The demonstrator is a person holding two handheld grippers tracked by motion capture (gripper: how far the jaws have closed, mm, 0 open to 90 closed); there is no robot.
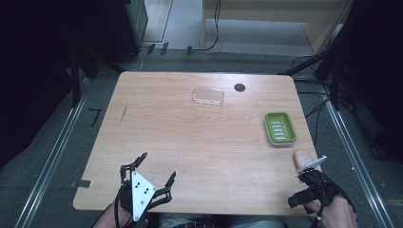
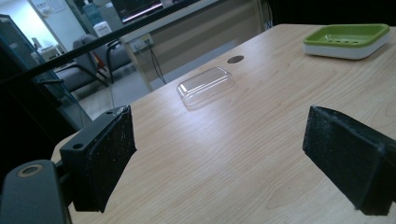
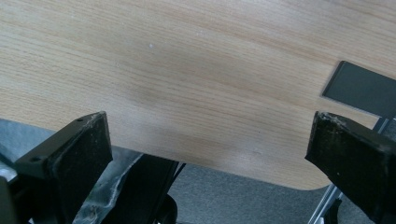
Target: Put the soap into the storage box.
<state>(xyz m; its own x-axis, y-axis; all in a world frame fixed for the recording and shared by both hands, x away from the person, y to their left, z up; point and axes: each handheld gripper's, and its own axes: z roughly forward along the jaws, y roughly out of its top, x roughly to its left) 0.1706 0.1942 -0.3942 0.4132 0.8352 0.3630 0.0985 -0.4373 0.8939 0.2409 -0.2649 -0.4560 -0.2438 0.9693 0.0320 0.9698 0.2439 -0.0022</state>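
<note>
Wood table (image 1: 199, 142); both tongs (image 1: 157, 168) (image 3: 205, 140) agape, empty.

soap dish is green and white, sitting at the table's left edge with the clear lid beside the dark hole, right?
Not quite: the soap dish sits near the table's right edge, as the high view shows. It is green and white, and the clear lid does lie beside the dark hole.

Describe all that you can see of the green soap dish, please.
The soap dish is a rounded rectangle: a lime-green ribbed tray with slots, set in a white base. It looks like plastic. It lies flat and empty near the table's right edge. Nothing but the table touches it.
</note>
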